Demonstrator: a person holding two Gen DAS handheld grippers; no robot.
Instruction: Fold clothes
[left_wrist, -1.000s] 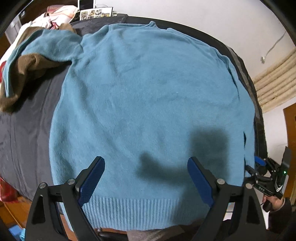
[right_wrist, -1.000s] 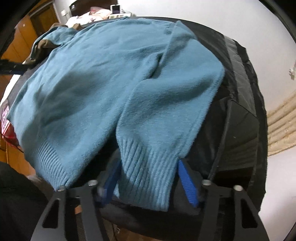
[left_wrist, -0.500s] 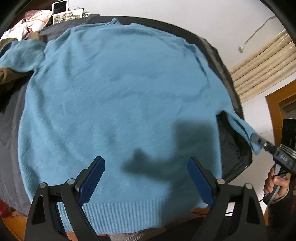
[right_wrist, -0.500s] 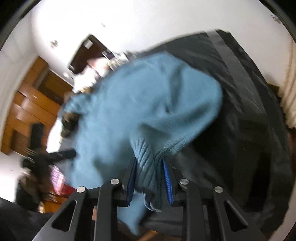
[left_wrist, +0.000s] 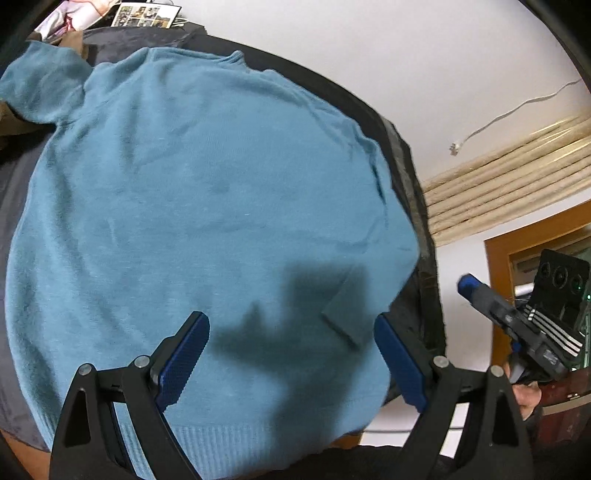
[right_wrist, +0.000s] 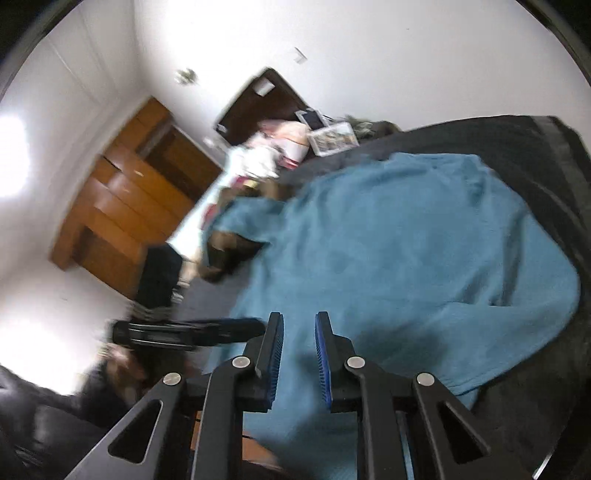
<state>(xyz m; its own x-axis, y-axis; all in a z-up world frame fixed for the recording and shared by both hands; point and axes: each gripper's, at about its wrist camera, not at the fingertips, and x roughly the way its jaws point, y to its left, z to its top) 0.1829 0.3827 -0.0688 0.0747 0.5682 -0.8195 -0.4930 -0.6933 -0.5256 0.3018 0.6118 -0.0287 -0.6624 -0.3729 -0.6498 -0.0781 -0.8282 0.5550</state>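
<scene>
- The blue sweater (left_wrist: 207, 206) lies spread flat on the dark bed cover (left_wrist: 410, 177), collar at the far end, ribbed hem at the near edge under my left claw.
- One sleeve lies folded in over the body on my right side, its cuff (left_wrist: 341, 314) resting on the lower front; the other sleeve (left_wrist: 40, 88) runs out to the far left over a brown garment (right_wrist: 229, 254).
- The sweater's long axis, hem to collar, runs straight away from both claws.
- My left claw (left_wrist: 291, 365) hangs over the hem end, jaws wide apart, with nothing in them.
- My right claw (right_wrist: 298, 358) is off the sweater's right edge, jaws nearly closed with a narrow gap, nothing between them.
- Judgement: the outstretched sleeve lies far-left of both claws, so the left claw is the nearer one for it.
- The right wrist view is blurred; I cannot read finer detail there.
</scene>
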